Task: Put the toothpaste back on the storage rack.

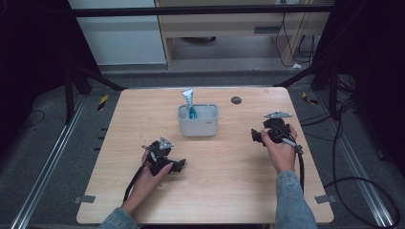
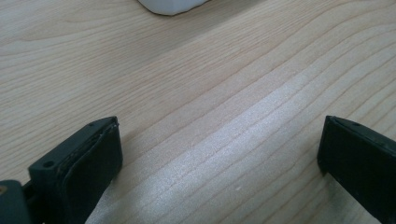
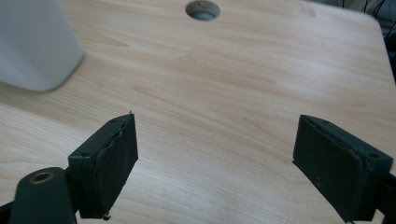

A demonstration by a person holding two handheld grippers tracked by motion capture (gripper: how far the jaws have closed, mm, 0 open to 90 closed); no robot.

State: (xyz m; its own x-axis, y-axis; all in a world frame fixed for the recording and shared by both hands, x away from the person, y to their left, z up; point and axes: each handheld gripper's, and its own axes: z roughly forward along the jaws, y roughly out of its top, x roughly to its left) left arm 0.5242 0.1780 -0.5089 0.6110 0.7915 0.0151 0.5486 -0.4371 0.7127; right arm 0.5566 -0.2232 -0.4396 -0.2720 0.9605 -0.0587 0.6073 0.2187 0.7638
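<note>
A white rectangular container (image 1: 198,120) stands at the middle of the wooden table (image 1: 224,181), with a white and teal tube (image 1: 190,103) upright inside it. My left gripper (image 1: 177,165) rests low over the table in front of the container and to its left, jaws wide apart with bare wood between them (image 2: 219,154). My right gripper (image 1: 257,136) is held to the right of the container, also open and empty (image 3: 215,149). The container's corner (image 3: 32,46) appears blurred at the upper left of the right gripper view, and its base (image 2: 170,5) at the top of the left gripper view.
A round cable hole (image 1: 236,99) sits in the table behind the right gripper, also seen as the hole (image 3: 202,9) ahead of the right jaws. Black cables (image 1: 353,186) lie on the floor to the right. A cabinet (image 1: 229,24) stands beyond the table.
</note>
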